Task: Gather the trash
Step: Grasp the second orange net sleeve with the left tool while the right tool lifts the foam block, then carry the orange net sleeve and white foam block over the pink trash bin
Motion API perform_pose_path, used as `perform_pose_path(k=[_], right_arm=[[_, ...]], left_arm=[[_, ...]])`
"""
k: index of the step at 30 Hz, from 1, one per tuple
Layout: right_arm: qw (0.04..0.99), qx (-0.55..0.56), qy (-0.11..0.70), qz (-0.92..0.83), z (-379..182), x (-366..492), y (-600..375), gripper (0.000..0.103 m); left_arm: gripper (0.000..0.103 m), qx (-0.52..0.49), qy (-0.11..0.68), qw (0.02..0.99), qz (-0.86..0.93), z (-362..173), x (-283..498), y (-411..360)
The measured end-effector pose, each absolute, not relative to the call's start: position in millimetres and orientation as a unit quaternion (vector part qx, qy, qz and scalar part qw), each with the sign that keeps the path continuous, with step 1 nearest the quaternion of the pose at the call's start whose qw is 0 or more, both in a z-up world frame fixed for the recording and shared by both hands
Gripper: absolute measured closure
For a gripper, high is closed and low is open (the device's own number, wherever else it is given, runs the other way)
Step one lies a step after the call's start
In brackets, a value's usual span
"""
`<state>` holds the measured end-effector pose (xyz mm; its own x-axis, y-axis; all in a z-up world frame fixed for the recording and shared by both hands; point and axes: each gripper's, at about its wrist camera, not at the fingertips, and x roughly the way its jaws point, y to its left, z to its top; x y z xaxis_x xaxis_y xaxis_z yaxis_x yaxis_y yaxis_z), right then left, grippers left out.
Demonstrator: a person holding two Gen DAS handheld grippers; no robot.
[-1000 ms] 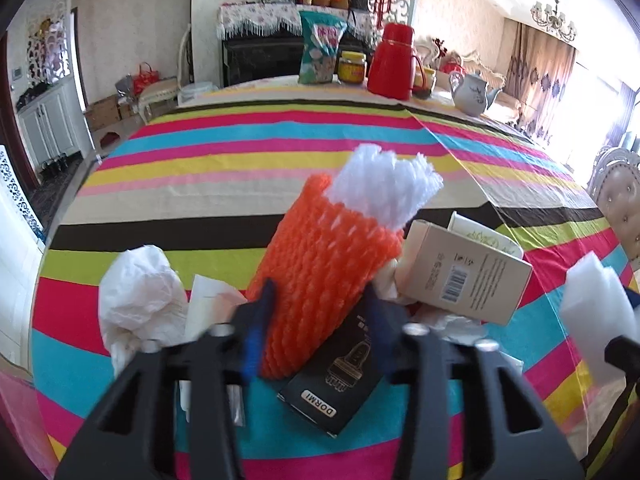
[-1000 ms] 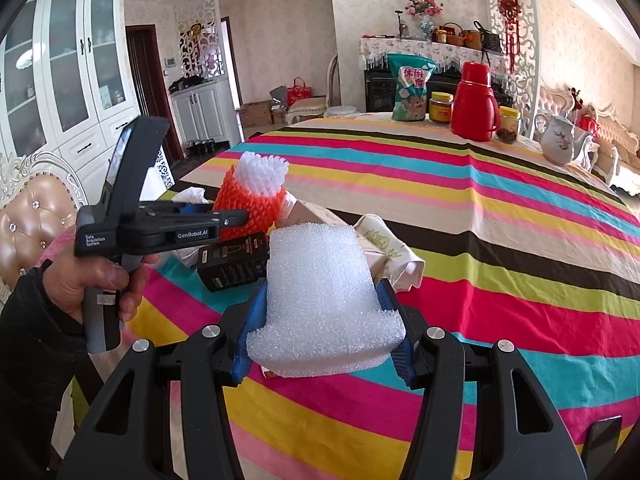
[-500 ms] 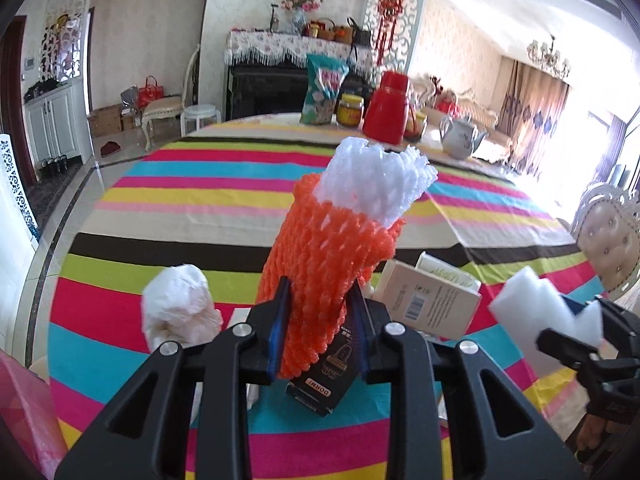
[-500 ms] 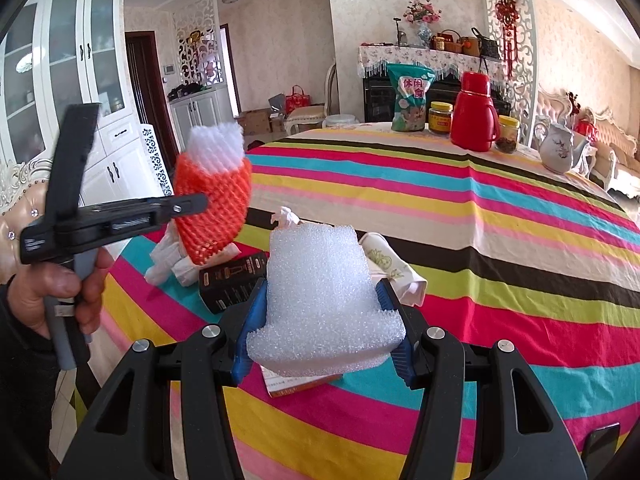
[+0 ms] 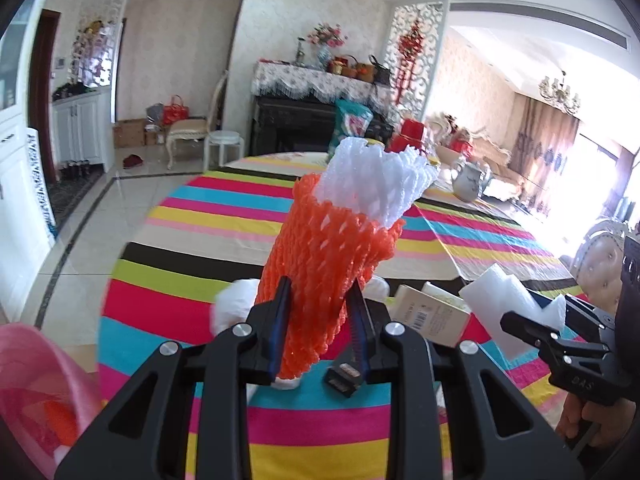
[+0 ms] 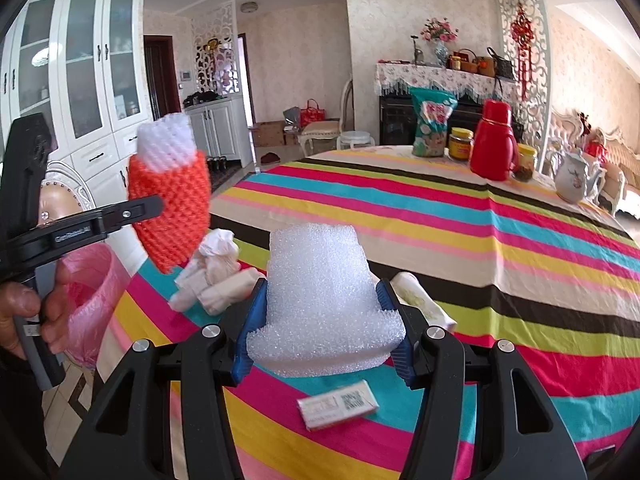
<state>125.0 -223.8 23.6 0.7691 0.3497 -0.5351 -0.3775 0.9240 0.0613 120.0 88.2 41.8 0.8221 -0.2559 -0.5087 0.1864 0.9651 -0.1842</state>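
My left gripper [image 5: 320, 320] is shut on an orange foam net sleeve [image 5: 328, 256] with a white net stuffed in its top, held in the air above the striped table [image 5: 192, 248]. From the right wrist view the same sleeve [image 6: 170, 204] hangs beside a bin lined with a pink bag [image 6: 90, 292]. My right gripper [image 6: 322, 312] is shut on a white foam block [image 6: 320, 284], also seen as the white foam block [image 5: 508, 308] at the right of the left wrist view. On the cloth lie crumpled white paper [image 6: 216, 268], a small flat box [image 6: 340, 404] and a tan carton [image 5: 428, 316].
At the far end of the table stand a snack bag [image 6: 432, 124], a jar [image 6: 460, 144], a red thermos [image 6: 494, 148] and a white teapot [image 6: 574, 178]. A padded chair [image 5: 604, 256] stands at the right. The pink bin liner [image 5: 40, 392] is low at the left.
The left gripper has lifted the orange sleeve off the table and carried it up and to the left, toward the pink bin. The right gripper has risen slightly, still gripping the foam block.
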Motion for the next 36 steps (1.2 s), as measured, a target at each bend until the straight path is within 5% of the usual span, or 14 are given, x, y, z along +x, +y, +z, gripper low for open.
perform_pose_path(k=[36], right_arm=[[0.894, -0.082, 0.248, 0.365, 60.7, 93.2, 22.9, 0.050]], left_arm=[[0.075, -0.159, 0.224, 0.956, 0.105, 72.8, -46.9, 332.1]])
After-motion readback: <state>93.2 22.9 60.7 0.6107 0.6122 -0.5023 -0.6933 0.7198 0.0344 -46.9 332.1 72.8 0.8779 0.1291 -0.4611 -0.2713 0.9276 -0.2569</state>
